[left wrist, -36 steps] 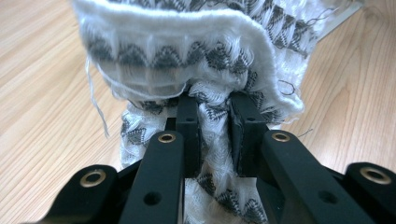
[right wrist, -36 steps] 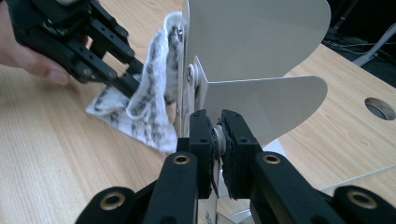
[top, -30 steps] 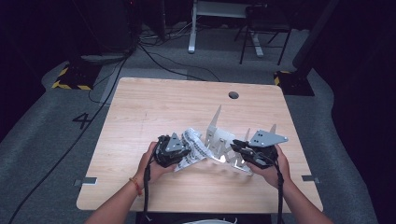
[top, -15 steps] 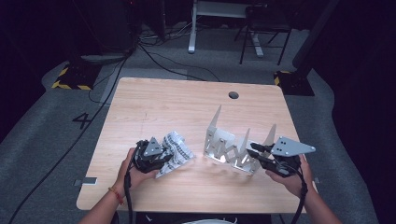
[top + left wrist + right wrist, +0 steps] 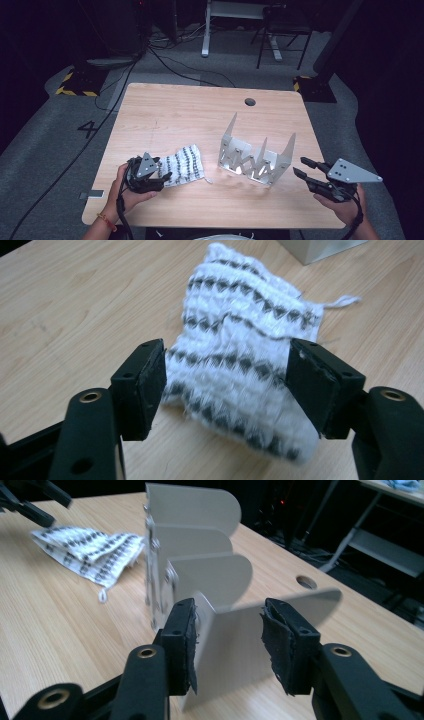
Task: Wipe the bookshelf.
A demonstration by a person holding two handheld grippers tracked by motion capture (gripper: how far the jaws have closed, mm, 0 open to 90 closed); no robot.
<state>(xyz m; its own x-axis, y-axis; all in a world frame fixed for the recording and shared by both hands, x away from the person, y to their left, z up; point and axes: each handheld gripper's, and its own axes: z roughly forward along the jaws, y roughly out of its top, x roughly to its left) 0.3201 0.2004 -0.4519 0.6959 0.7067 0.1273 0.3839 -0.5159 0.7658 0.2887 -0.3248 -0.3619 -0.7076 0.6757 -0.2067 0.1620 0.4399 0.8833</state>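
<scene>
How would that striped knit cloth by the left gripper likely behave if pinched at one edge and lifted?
The striped cloth lies rumpled and flat on the table, so it would probably droop limply rather than hold shape. Its loose knit and trailing thread suggest it is light and may snag. The left gripper, jaws open around it, should grip the fuzzy weave without slipping.

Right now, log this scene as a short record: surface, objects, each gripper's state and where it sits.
surface: light wooden table with a round hole near its far edge
cloth: white with dark patterned rows, lying flat on the table's left half
rack: grey metal, upright dividers, standing right of the cloth
left gripper: open, jaws at the cloth's near edge, not closed on it
right gripper: open, right of the rack, apart from it
</scene>
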